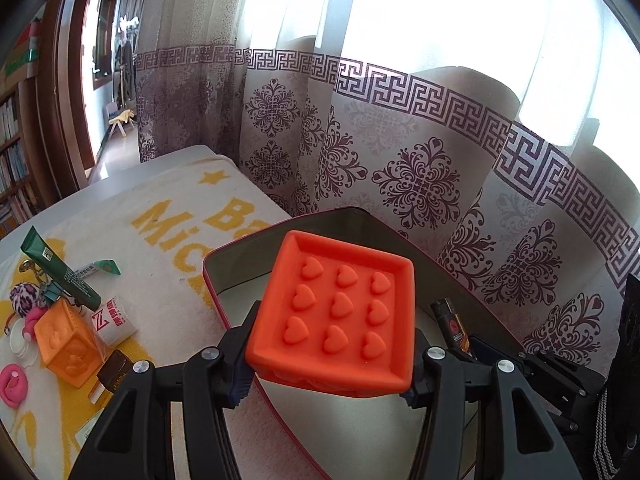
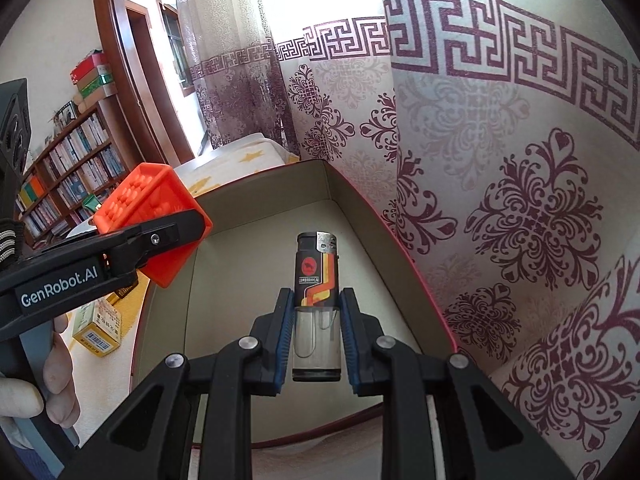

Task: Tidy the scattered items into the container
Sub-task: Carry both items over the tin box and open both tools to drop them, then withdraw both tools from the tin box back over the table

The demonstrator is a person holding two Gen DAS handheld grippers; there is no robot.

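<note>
Red-rimmed container (image 2: 360, 208), centre frame in both views; its pale floor shows bare, nothing resting on it.

Left gripper (image 1: 330, 364) half-open, pads clamped on the sides of the orange block (image 1: 336, 312), heart-studded face up, held above the container's near-left rim.

Right gripper (image 2: 316, 340) nearly closed, pinching the lighter (image 2: 318, 280) by its clear lower body, cap pointing away, over the container interior.

Lower left of the left view: green tube (image 1: 60, 272), second orange cube (image 1: 68, 344), small white box (image 1: 116, 320) on the towel (image 1: 168, 240).
</note>
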